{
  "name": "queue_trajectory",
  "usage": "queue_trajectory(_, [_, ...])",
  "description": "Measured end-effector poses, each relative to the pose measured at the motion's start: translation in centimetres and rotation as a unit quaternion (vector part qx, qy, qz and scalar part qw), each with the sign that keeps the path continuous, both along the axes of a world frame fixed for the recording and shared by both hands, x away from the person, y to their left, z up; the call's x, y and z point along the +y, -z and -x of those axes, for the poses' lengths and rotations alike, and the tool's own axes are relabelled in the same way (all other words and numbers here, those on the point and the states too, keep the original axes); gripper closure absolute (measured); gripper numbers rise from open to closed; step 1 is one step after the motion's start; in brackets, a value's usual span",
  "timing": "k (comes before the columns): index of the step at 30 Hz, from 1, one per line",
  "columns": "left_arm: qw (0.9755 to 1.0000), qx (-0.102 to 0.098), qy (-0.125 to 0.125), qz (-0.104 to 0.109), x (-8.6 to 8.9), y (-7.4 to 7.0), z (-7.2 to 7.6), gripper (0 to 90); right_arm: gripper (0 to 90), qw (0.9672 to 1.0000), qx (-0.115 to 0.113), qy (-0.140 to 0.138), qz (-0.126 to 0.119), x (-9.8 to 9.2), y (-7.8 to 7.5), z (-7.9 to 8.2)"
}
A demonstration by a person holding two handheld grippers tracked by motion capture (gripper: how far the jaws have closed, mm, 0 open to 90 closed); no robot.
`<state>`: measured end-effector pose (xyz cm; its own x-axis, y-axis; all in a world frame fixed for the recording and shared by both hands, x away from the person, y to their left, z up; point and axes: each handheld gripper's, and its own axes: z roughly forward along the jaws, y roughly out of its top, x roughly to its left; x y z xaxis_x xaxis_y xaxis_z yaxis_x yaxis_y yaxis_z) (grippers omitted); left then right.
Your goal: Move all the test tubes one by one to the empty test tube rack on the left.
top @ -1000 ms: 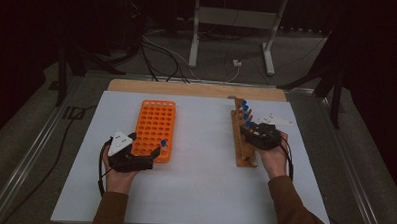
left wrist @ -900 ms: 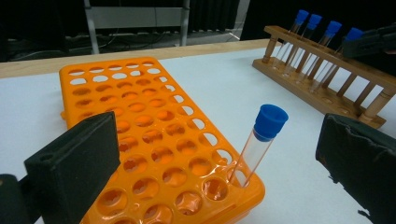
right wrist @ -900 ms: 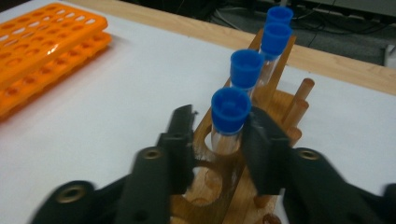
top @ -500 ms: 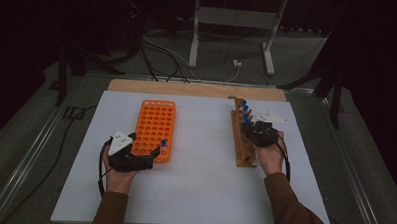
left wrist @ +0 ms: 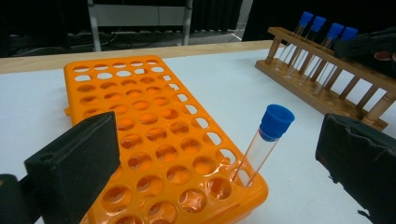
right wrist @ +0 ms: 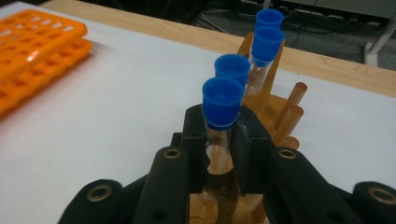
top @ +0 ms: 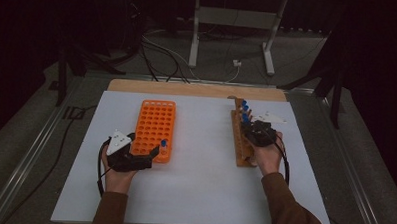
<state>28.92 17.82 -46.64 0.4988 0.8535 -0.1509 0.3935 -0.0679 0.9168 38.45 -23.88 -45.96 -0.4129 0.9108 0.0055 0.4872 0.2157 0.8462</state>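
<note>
From above, a person sits at a white table (top: 198, 192) with a gripper in each hand. The left gripper (top: 152, 153) rests at the near end of an orange tube rack (top: 153, 125), beside a single blue-capped tube (top: 163, 143) standing in the rack's near right corner. The right gripper (top: 247, 127) sits against a wooden tube stand (top: 239, 148) on the right side of the table, among its blue-capped tubes. In the left gripper view, the two black jaws stand wide apart and hold nothing; the lone tube (left wrist: 264, 140) leans slightly in a corner hole of the orange rack (left wrist: 140, 121) between them, touching neither jaw, and the wooden stand (left wrist: 327, 88) with four capped tubes lies farther off to the right. In the right gripper view, the right gripper (right wrist: 219, 140) has just closed, and its jaws clamp the clear body of the nearest tube (right wrist: 222, 105) just under its blue cap. That tube is upright in the wooden stand (right wrist: 280, 116), with three more capped tubes lined up behind it.
</note>
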Motion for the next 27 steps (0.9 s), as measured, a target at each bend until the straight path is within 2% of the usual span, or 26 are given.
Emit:
queue_trajectory(4, [1.0,0.0,0.0,0.001,0.0,0.0,0.0,0.9,77.3,1.0,-0.005,0.001,-0.006,-0.2,-0.4,0.2])
queue_trajectory(10, [1.0,-0.001,0.001,0.001,0.0,-0.1,0.0,0.9,77.4,0.9999,-0.016,-0.003,-0.003,-0.4,-1.3,0.6])
queue_trajectory(13, [1.0,-0.001,0.002,0.002,0.0,-0.1,0.0,0.9,77.4,0.9997,-0.021,-0.003,-0.012,-0.7,-1.9,0.8])
queue_trajectory(27, [0.9999,-0.009,0.002,0.012,0.1,-0.6,0.1,0.9,77.4,0.9979,-0.062,-0.014,-0.013,-0.6,-5.4,1.9])
